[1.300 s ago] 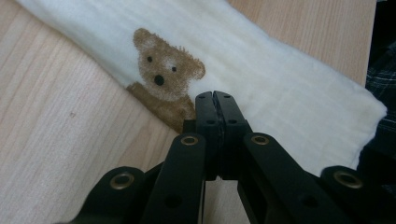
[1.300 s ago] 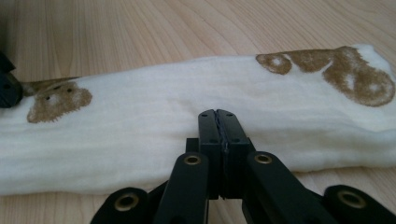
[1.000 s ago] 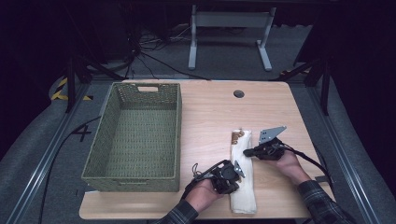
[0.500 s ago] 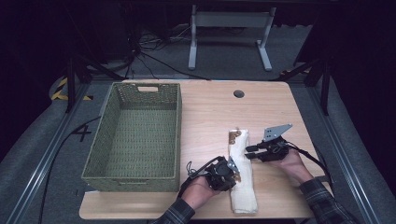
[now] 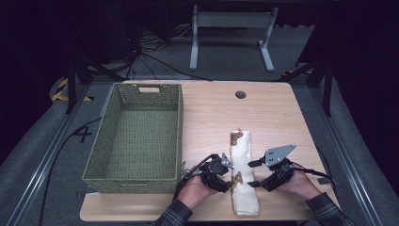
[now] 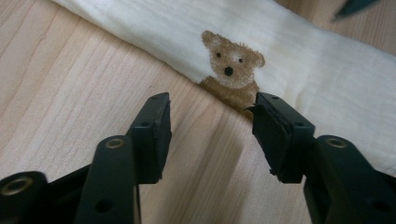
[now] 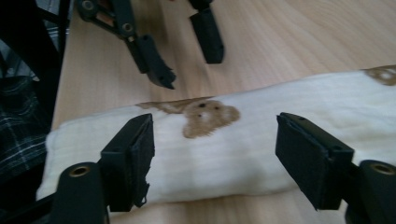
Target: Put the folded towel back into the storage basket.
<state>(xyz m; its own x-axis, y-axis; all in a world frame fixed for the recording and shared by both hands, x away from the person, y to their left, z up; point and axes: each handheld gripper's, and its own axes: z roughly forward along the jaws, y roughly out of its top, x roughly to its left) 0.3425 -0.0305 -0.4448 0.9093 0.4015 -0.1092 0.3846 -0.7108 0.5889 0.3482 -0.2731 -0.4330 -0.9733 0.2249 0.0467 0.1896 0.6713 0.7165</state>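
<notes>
A cream cloth (image 5: 243,188) with brown bear prints lies folded into a long narrow strip on the wooden table (image 5: 211,113), near its front edge. My left gripper (image 5: 230,176) sits at the strip's left side. Its jaws have just been opening and stand open over bare wood by the cloth (image 6: 303,51) edge, next to a bear print (image 6: 232,63). My right gripper (image 5: 254,173) faces the strip from the right. Its jaws have just been opening too and are open, apart from the cloth (image 7: 261,154). The left gripper (image 7: 187,60) shows beyond the cloth in the right gripper view.
A green woven basket (image 5: 136,136) with nothing in it stands on the table's left half. A small round hole (image 5: 241,94) sits near the far edge. A metal stand (image 5: 230,37) is on the floor beyond the table. Plaid sleeves come in at the bottom.
Both grippers have opened and let go of the cloth. The right hand has drawn back toward the right and the near edge. The cloth lies still on the table.
</notes>
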